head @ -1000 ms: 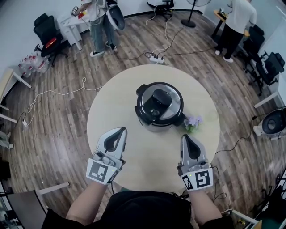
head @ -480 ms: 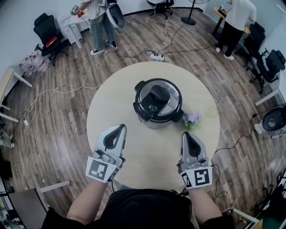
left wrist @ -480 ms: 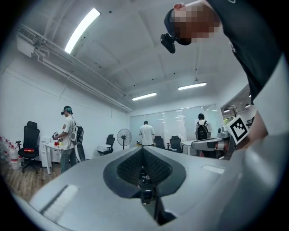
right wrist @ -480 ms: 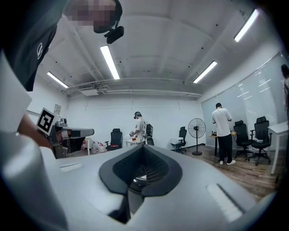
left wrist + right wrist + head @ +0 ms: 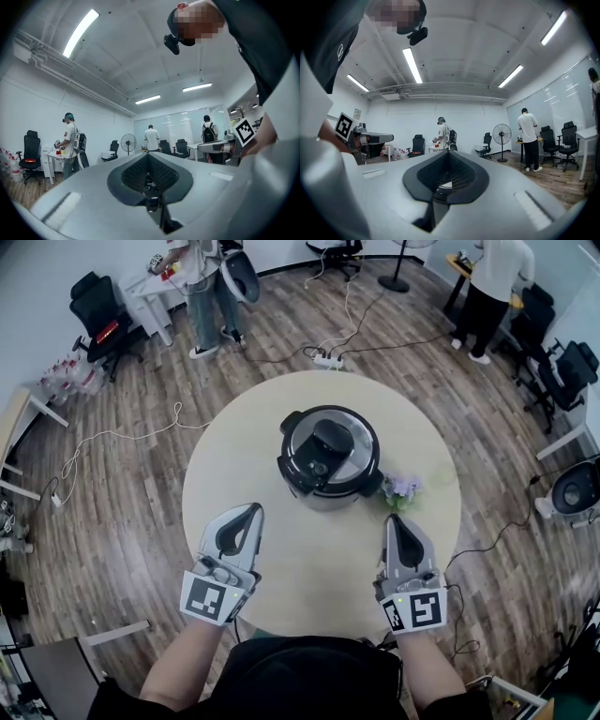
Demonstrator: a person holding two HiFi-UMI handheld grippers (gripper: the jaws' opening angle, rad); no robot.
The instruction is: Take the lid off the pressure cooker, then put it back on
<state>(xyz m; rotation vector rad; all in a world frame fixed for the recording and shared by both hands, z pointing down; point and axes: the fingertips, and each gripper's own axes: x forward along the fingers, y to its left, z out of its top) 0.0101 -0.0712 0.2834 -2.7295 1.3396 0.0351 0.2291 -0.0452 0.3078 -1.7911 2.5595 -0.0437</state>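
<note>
A black and silver pressure cooker (image 5: 330, 457) stands near the middle of the round beige table (image 5: 234, 474), its lid (image 5: 328, 446) seated on top with a black handle. My left gripper (image 5: 249, 513) hovers over the table's near left part, shut and empty, well short of the cooker. My right gripper (image 5: 395, 521) is level with it on the near right, also shut with nothing held. In the left gripper view the closed jaws fill the lower frame around (image 5: 149, 176). Through the right gripper (image 5: 440, 185) a sliver of the cooker shows in the right gripper view.
A small bunch of pale purple flowers (image 5: 403, 490) lies on the table just right of the cooker. Cables and a power strip (image 5: 328, 360) run over the wooden floor beyond. People stand at desks far left (image 5: 202, 277) and far right (image 5: 492, 287). Office chairs ring the room.
Both grippers have stayed where they were. The picture has shifted slightly, so the cooker sits a little higher and more to the left.
</note>
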